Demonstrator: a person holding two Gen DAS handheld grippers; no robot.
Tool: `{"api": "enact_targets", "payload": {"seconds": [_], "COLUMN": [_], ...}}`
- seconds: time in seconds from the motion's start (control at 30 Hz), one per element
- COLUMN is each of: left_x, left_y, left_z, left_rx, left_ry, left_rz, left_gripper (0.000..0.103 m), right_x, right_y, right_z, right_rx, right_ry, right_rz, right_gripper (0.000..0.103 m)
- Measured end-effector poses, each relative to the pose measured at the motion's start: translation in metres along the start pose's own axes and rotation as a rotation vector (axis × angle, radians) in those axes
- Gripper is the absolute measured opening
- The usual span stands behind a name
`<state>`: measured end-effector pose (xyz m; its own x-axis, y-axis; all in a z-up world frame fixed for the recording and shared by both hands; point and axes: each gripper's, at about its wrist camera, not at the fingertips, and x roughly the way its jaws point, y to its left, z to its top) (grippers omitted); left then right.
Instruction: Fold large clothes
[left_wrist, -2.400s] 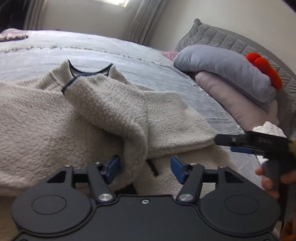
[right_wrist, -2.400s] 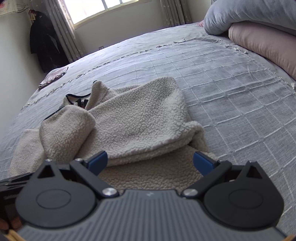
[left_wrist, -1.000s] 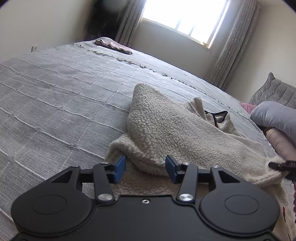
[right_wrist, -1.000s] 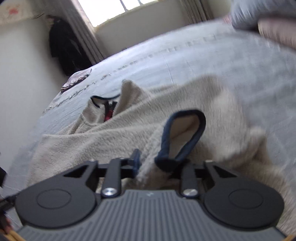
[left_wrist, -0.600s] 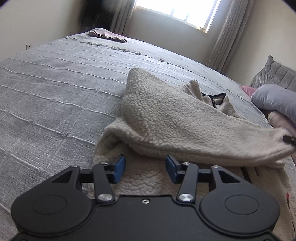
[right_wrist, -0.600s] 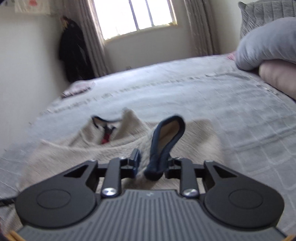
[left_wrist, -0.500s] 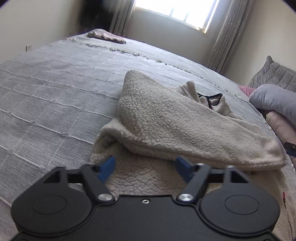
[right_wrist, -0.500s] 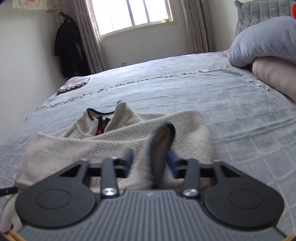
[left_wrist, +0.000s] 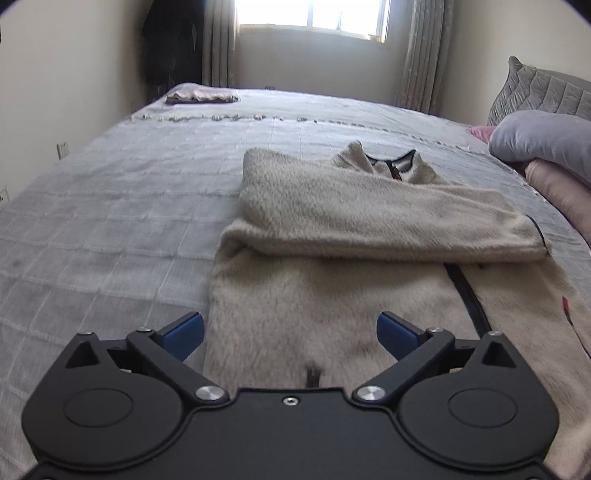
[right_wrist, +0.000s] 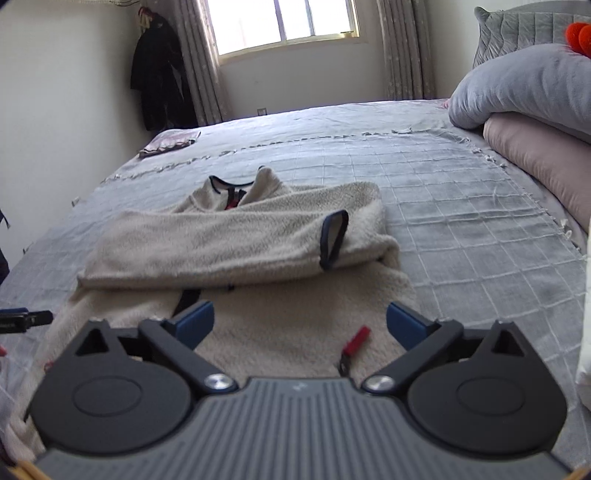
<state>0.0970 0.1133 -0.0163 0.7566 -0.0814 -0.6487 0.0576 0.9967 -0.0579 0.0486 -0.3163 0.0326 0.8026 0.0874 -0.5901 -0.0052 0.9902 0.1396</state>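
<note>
A cream fleece jacket (left_wrist: 332, 302) with navy trim lies flat on the grey bedspread (left_wrist: 110, 206); it also shows in the right wrist view (right_wrist: 280, 314). Both sleeves are folded across its chest, and the top sleeve's navy cuff (right_wrist: 334, 240) lies near the jacket's right side. The collar (right_wrist: 231, 194) points toward the window. My left gripper (left_wrist: 290, 328) is open and empty above the jacket's lower body. My right gripper (right_wrist: 300, 319) is open and empty above the hem area, near a red zip pull (right_wrist: 356, 339).
Grey and pink pillows (right_wrist: 524, 110) are stacked at the right against a grey headboard (right_wrist: 517, 29). A small folded cloth (left_wrist: 201, 96) lies at the bed's far corner. A dark coat (right_wrist: 159, 70) hangs by the curtains. The left gripper's tip (right_wrist: 26, 319) shows at the right wrist view's left edge.
My right gripper let go of the navy cuff and opened; the sleeve now lies across the chest. My left gripper opened wide. Both grippers drew back toward the hem.
</note>
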Motion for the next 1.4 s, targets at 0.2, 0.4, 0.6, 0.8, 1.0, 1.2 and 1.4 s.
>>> {"api": "enact_targets", "payload": {"seconds": [0.2, 0.4, 0.6, 0.8, 1.0, 1.2, 1.4], "left_x": [-0.036, -0.062, -0.07, -0.062, -0.064, -0.06, -0.062], "left_y": [0.018, 0.033, 0.038, 0.031, 0.029, 0.043, 0.06], "left_z": [-0.036, -0.061, -0.08, -0.102, -0.107, -0.115, -0.122], "left_rx": [0.018, -0.024, -0.089, -0.114, -0.103, -0.251, -0.336], "left_ry": [0.045, 0.044, 0.057, 0.105, 0.13, 0.161, 0.139], "left_rz": [0.053, 0.068, 0.039, -0.008, -0.002, -0.083, -0.143], "left_gripper": [0.101, 0.101, 0.101, 0.101, 0.101, 0.101, 0.099], "right_x": [-0.016, -0.024, -0.028, -0.029, -0.038, -0.037, -0.025], "right_y": [-0.019, -0.032, -0.033, -0.038, -0.045, -0.062, -0.076], "right_z": [-0.036, -0.061, -0.082, -0.094, -0.103, -0.108, -0.121], "right_rx": [-0.019, 0.037, 0.007, 0.033, 0.034, 0.036, 0.099], "right_ry": [0.051, 0.068, 0.111, 0.146, 0.15, 0.153, 0.218], "right_rz": [-0.084, -0.095, -0.095, -0.123, -0.092, -0.066, -0.036], "right_gripper": [0.102, 0.102, 0.102, 0.102, 0.102, 0.102, 0.102]}}
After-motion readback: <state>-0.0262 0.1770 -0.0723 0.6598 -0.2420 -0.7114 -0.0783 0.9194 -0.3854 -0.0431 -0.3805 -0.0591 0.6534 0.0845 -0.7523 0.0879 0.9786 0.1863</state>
